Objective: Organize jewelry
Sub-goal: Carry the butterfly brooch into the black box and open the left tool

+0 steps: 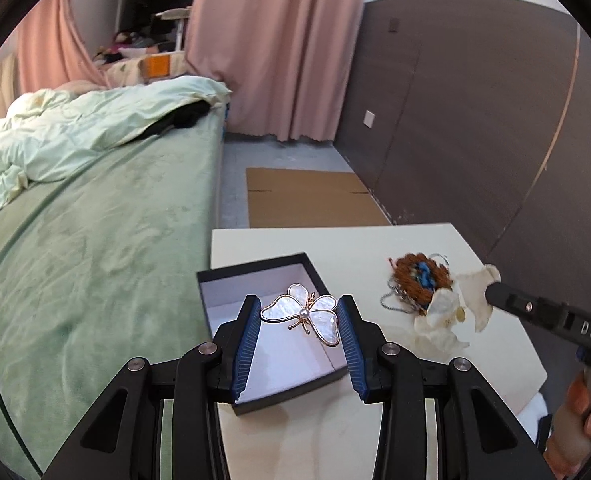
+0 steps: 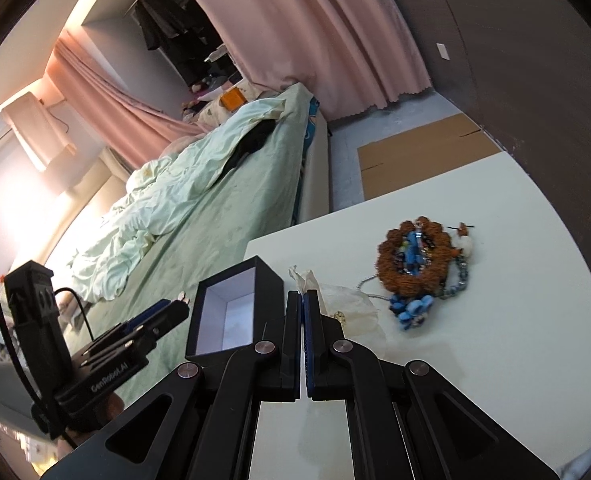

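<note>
The butterfly brooch [image 1: 304, 313] has four flat, glossy wings like mother-of-pearl, a thin gold frame and a small round pearl in the middle. It sits between the ribbed blue pads [image 1: 248, 344] of the left gripper [image 1: 300, 309], whose jaws are spread wide; the wing tips seem to touch both pads, so the gripper appears to be holding it, just above the open black box [image 1: 273, 322]. The box is square, of matte cardboard with a pale smooth lining, and it stands on the cream table [image 1: 503, 364] near the edge beside the bed [image 1: 95, 264], which has a soft green cover. The right gripper [image 2: 303, 300] is clenched, its jaws pressed together on a thin, crumpled white paper [image 2: 351, 302] that lies to the right of the box. Beyond the paper lies a heap of jewelry [image 2: 415, 264]: a rough brown beaded ring, blue beads and a thin metal chain, tangled together. A flat piece of cardboard [image 1: 311, 200] lies on the floor behind the table, and pink curtains [image 1: 279, 48] hang further back.
</note>
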